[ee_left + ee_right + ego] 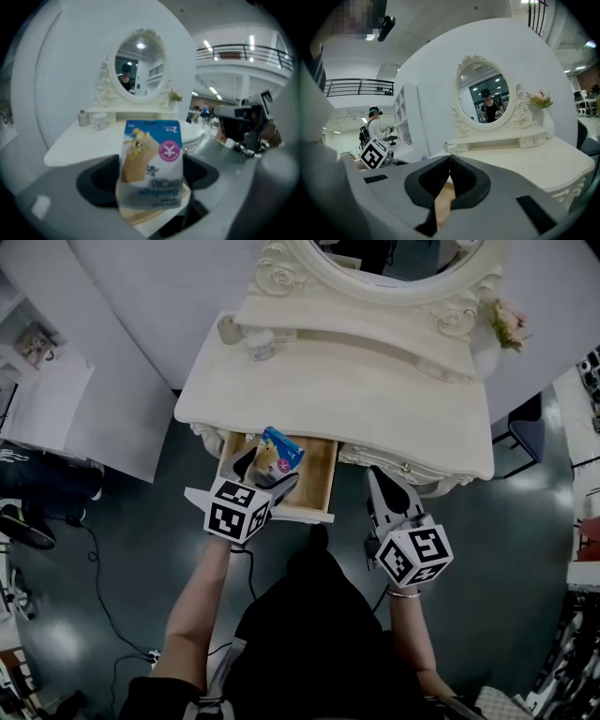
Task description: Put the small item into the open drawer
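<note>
A small blue and white snack packet [280, 454] hangs over the open wooden drawer [319, 486] of the cream dressing table [412, 418]. My left gripper [265, 474] is shut on it. In the left gripper view the packet [151, 159] stands upside down between the jaws of the left gripper [150, 180], with the drawer's wood [140, 219] just under it. My right gripper [378, 482] is at the table's front edge, right of the drawer. The right gripper [450, 161] shows its jaws closed tip to tip with nothing between them.
An oval mirror [394, 277] stands at the back of the table, with two small jars [261, 345] at its back left and flowers [506, 322] at its right. A dark chair [525, 427] is to the right. A cable [94, 549] lies on the dark floor.
</note>
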`<control>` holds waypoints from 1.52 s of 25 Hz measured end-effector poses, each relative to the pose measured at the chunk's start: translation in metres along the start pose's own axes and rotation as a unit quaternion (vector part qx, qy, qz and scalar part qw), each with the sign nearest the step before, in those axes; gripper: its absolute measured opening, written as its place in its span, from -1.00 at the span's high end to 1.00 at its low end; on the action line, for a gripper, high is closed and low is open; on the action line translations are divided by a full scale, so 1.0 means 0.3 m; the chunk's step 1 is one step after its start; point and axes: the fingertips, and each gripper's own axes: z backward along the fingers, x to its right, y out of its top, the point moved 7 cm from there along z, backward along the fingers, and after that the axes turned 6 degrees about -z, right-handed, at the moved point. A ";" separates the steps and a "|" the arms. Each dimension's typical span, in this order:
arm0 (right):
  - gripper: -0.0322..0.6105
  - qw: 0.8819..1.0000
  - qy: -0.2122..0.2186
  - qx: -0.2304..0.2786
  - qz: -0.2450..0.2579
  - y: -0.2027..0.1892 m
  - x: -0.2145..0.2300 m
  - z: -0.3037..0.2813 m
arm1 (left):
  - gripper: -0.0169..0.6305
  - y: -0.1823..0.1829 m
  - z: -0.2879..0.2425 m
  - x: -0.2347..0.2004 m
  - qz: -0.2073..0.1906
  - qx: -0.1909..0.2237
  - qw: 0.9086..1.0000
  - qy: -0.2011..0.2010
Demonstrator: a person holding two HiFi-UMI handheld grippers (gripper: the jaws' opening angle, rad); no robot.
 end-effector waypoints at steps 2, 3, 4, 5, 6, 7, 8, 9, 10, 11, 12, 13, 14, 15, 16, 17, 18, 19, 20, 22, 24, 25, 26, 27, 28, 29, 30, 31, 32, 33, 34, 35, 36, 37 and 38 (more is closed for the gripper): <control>0.89 1.000 -0.003 -0.003 -0.002 0.006 0.024 -0.015 | -0.36 0.003 -0.036 -0.002 -0.014 -0.012 1.000 -0.007; 0.89 1.000 -0.005 -0.004 -0.003 0.008 0.037 -0.022 | -0.36 0.005 -0.054 -0.002 -0.020 -0.018 1.000 -0.012; 0.89 1.000 -0.007 -0.004 -0.004 0.010 0.048 -0.029 | -0.36 0.005 -0.072 0.000 -0.025 -0.023 0.999 -0.017; 0.89 1.000 -0.008 -0.005 -0.006 0.011 0.059 -0.036 | -0.36 0.005 -0.089 0.002 -0.030 -0.029 0.999 -0.025; 0.89 1.000 -0.010 -0.006 -0.008 0.012 0.069 -0.043 | -0.36 0.003 -0.105 0.007 -0.037 -0.036 0.998 -0.033; 0.89 1.000 -0.010 -0.007 -0.010 0.011 0.078 -0.050 | -0.36 0.001 -0.121 0.012 -0.045 -0.044 0.997 -0.042; 0.89 1.000 -0.011 -0.008 -0.011 0.010 0.086 -0.057 | -0.36 -0.002 -0.136 0.019 -0.054 -0.052 0.996 -0.050; 0.89 1.000 -0.011 -0.010 -0.013 0.009 0.093 -0.064 | -0.36 -0.006 -0.152 0.025 -0.064 -0.060 0.995 -0.057; 0.89 1.000 -0.011 -0.012 -0.014 0.008 0.101 -0.072 | -0.36 -0.010 -0.167 0.030 -0.073 -0.067 0.993 -0.063; 0.89 1.000 -0.011 -0.014 -0.016 0.007 0.107 -0.080 | -0.36 -0.016 -0.183 0.033 -0.083 -0.074 0.992 -0.068; 0.89 1.000 -0.012 -0.016 -0.017 0.005 0.112 -0.087 | -0.36 -0.024 -0.197 0.036 -0.090 -0.081 0.990 -0.074; 0.89 1.000 -0.012 -0.017 -0.019 0.003 0.116 -0.094 | -0.36 -0.032 -0.209 0.039 -0.096 -0.089 0.988 -0.081; 0.89 1.000 -0.012 -0.019 -0.021 0.000 0.119 -0.099 | -0.36 -0.039 -0.219 0.042 -0.101 -0.098 0.986 -0.089; 0.89 0.999 -0.012 -0.021 -0.024 -0.003 0.122 -0.104 | -0.36 -0.044 -0.226 0.046 -0.105 -0.107 0.984 -0.096; 0.89 0.999 -0.012 -0.022 -0.026 -0.006 0.125 -0.108 | -0.36 -0.050 -0.235 0.049 -0.110 -0.115 0.982 -0.103; 0.89 0.999 -0.013 -0.023 -0.027 -0.007 0.130 -0.111 | -0.36 -0.056 -0.246 0.051 -0.117 -0.121 0.980 -0.109; 0.89 0.999 -0.013 -0.024 -0.029 -0.008 0.136 -0.115 | -0.36 -0.062 -0.258 0.052 -0.123 -0.127 0.978 -0.114; 0.89 0.999 -0.014 -0.026 -0.029 -0.008 0.143 -0.120 | -0.36 -0.070 -0.271 0.052 -0.129 -0.135 0.975 -0.119; 0.89 0.999 -0.014 -0.026 -0.030 -0.008 0.149 -0.124 | -0.36 -0.077 -0.282 0.052 -0.135 -0.144 0.973 -0.123; 0.89 0.999 -0.015 -0.026 -0.032 -0.010 0.162 -0.130 | -0.36 -0.090 -0.307 0.053 -0.147 -0.158 0.968 -0.129; 0.89 0.999 -0.018 -0.027 -0.036 -0.014 0.173 -0.133 | -0.36 -0.106 -0.330 0.054 -0.153 -0.169 0.964 -0.138; 0.89 0.999 -0.019 -0.028 -0.039 -0.017 0.177 -0.134 | -0.36 -0.115 -0.341 0.054 -0.154 -0.174 0.962 -0.141; 0.89 0.999 -0.021 -0.029 -0.041 -0.019 0.181 -0.135 | -0.36 -0.124 -0.352 0.053 -0.155 -0.180 0.960 -0.145; 0.89 0.998 -0.022 -0.030 -0.043 -0.021 0.184 -0.137 | -0.36 -0.134 -0.364 0.052 -0.156 -0.187 0.959 -0.148; 0.89 0.998 -0.022 -0.031 -0.044 -0.023 0.188 -0.138 | -0.36 -0.144 -0.377 0.050 -0.155 -0.193 0.957 -0.152; 0.89 0.998 -0.023 -0.031 -0.045 -0.025 0.191 -0.139 | -0.36 -0.155 -0.389 0.049 -0.153 -0.200 0.955 -0.155; 0.89 0.998 -0.023 -0.032 -0.046 -0.026 0.195 -0.141 | -0.36 -0.165 -0.402 0.046 -0.151 -0.206 0.954 -0.158; 0.89 0.998 -0.024 -0.032 -0.048 -0.026 0.198 -0.142 | -0.36 -0.174 -0.415 0.043 -0.149 -0.213 0.953 -0.159; 0.89 0.998 -0.024 -0.033 -0.048 -0.026 0.201 -0.144 | -0.36 -0.183 -0.428 0.039 -0.149 -0.220 0.951 -0.159; 0.89 0.998 -0.025 -0.033 -0.049 -0.026 0.204 -0.145 | -0.36 -0.192 -0.442 0.034 -0.150 -0.227 0.949 -0.158; 0.89 0.998 -0.025 -0.034 -0.049 -0.027 0.207 -0.146 | -0.36 -0.202 -0.455 0.029 -0.152 -0.234 0.947 -0.156; 0.89 0.998 -0.025 -0.035 -0.049 -0.029 0.210 -0.147 | -0.36 -0.213 -0.470 0.025 -0.153 -0.242 0.946 -0.155; 0.89 0.998 -0.025 -0.036 -0.050 -0.031 0.214 -0.148 | -0.36 -0.223 -0.484 0.021 -0.155 -0.248 0.944 -0.154; 0.89 0.998 -0.024 -0.036 -0.051 -0.033 0.216 -0.150 | -0.36 -0.234 -0.498 0.017 -0.158 -0.254 0.942 -0.153; 0.89 0.998 -0.024 -0.037 -0.051 -0.034 0.219 -0.151 | -0.36 -0.244 -0.510 0.015 -0.161 -0.260 0.940 -0.153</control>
